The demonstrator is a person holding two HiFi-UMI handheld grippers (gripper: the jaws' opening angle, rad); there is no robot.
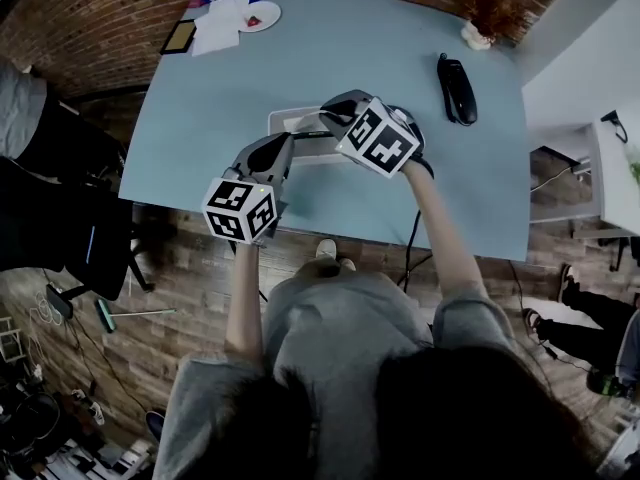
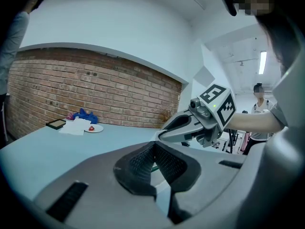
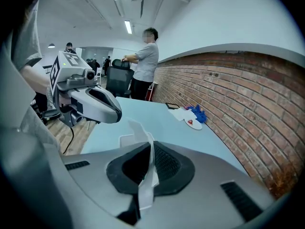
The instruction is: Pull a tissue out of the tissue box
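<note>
We are holding both arms out over the blue counter [image 1: 350, 48], with our forearms stretched forward from the body. Our left gripper [image 2: 152, 149] is pointing almost level across the counter toward the brick wall [image 2: 95, 89]. Its jaws are clenched pad against pad, and we cannot make out anything between them. Our right gripper [image 3: 150, 147] is tilting downward, and the two grippers are angling in toward each other above the tissue box [image 1: 284, 121]. The right jaws are gripping the tissue [image 3: 147, 180]. It is running as a narrow white strip along the line of the jaws. One end is hanging back toward the camera, and the other is rising past the jaw tips and leaning away toward the box. The box is sitting flat on the near half of the counter, just beyond both sets of jaws.
</note>
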